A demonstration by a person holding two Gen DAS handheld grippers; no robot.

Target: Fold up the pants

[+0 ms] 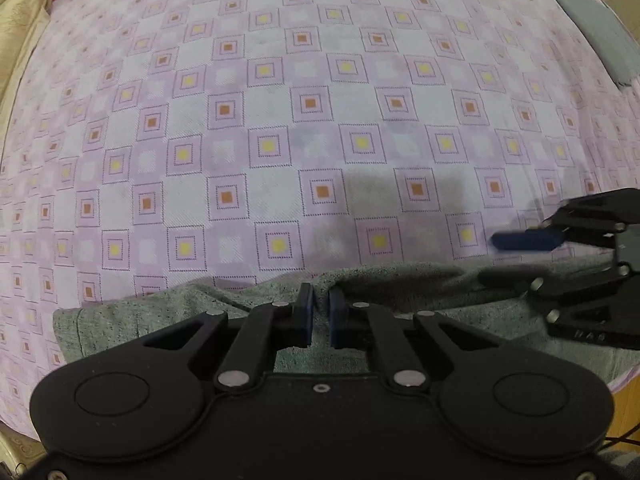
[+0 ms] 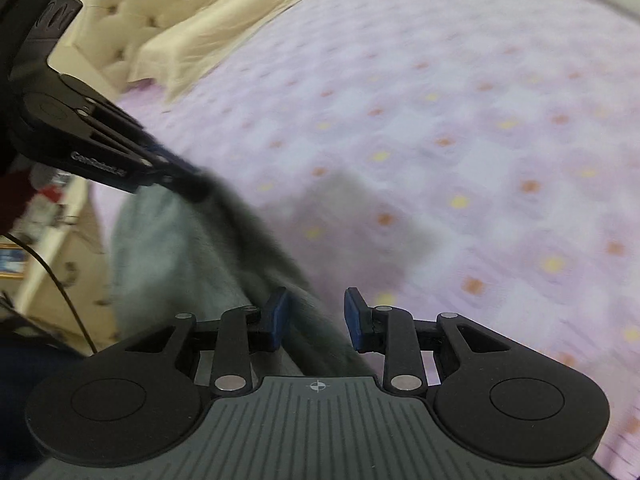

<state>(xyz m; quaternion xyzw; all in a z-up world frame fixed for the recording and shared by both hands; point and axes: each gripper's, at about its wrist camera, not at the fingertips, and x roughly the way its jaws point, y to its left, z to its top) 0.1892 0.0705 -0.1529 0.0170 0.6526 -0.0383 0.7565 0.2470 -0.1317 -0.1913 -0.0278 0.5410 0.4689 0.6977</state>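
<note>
- Pants (image 1: pixel 168 324): grey knit fabric, lying rumpled along the near edge of the bed; one edge is lifted where it is held, the rest bunches below. No neat fold shows.
- Bedsheet (image 1: pixel 280 92): lilac check with yellow and orange squares, spread broad beyond the pants.
- Left gripper (image 1: pixel 321 318): jaws drawn narrow, pinching a ridge of the pants edge between the blue pads (image 1: pixel 307 312); the right wrist view shows the same grip, with cloth hanging from it.
- Right gripper (image 2: pixel 317 318): jaws moderately wide; a band of grey cloth runs between them without being clamped. The frame is blurred by motion, so contact with the left pad is probably there, not certain.
- Progress, by judgement: early stage. One corner is secured, the second grasp is not yet made, and lifting, spreading and every fold remain.
- Grey folded item (image 1: pixel 592 32): flat at the far right of the bed, well apart from the pants.
- Cream bedding (image 2: pixel 208 36): heaped at the head of the bed.
- Containers: none in view.
</note>
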